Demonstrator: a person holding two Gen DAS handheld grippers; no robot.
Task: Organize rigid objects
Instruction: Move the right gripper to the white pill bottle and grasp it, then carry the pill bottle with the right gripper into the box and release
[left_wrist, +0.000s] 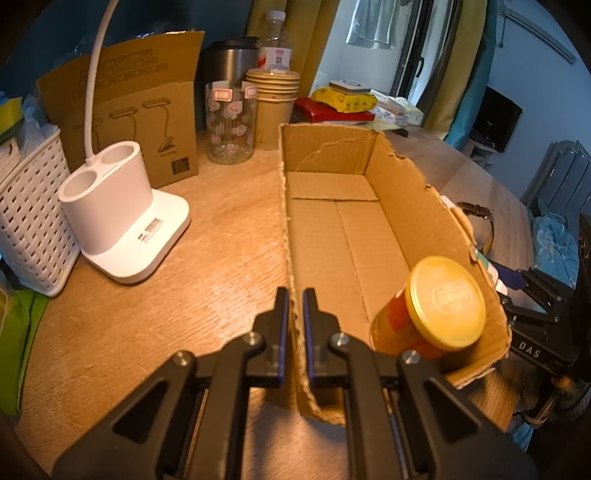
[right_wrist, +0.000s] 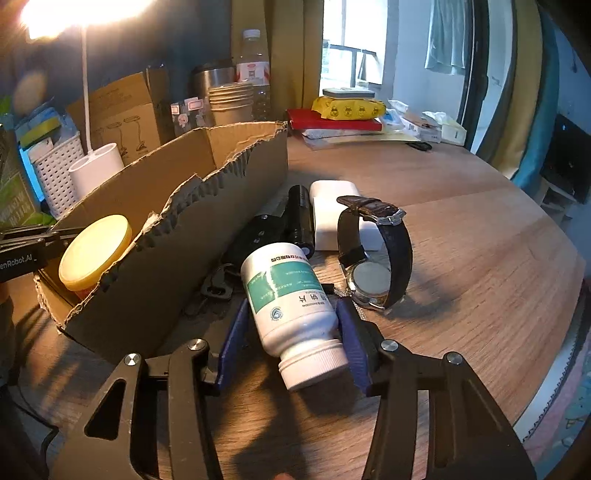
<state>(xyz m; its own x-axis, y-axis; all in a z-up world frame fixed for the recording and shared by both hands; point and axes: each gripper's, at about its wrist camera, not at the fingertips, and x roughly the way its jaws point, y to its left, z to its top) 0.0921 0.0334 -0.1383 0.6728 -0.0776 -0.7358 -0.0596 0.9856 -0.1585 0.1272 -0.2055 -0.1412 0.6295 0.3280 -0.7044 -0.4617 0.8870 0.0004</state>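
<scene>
My left gripper (left_wrist: 295, 291) is shut on the near left wall of an open cardboard box (left_wrist: 332, 236). A jar with a yellow lid (left_wrist: 445, 302) leans in the box's near right corner, also seen as the jar (right_wrist: 94, 251) in the right wrist view. My right gripper (right_wrist: 293, 300) is shut on a white pill bottle (right_wrist: 288, 295) with a green label, which lies with its cap toward the camera, just right of the box (right_wrist: 177, 229). Beyond the bottle lie a wristwatch (right_wrist: 384, 254), a black flashlight (right_wrist: 301, 218), a white block (right_wrist: 332, 195) and a black key fob (right_wrist: 255, 236).
A white lamp base (left_wrist: 122, 221), a white basket (left_wrist: 29, 221), a glass jar (left_wrist: 231, 122) and stacked paper cups (left_wrist: 275, 103) stand left of and behind the box. A pile of books and packets (right_wrist: 343, 114) sits at the back. The round table's edge (right_wrist: 554, 332) curves on the right.
</scene>
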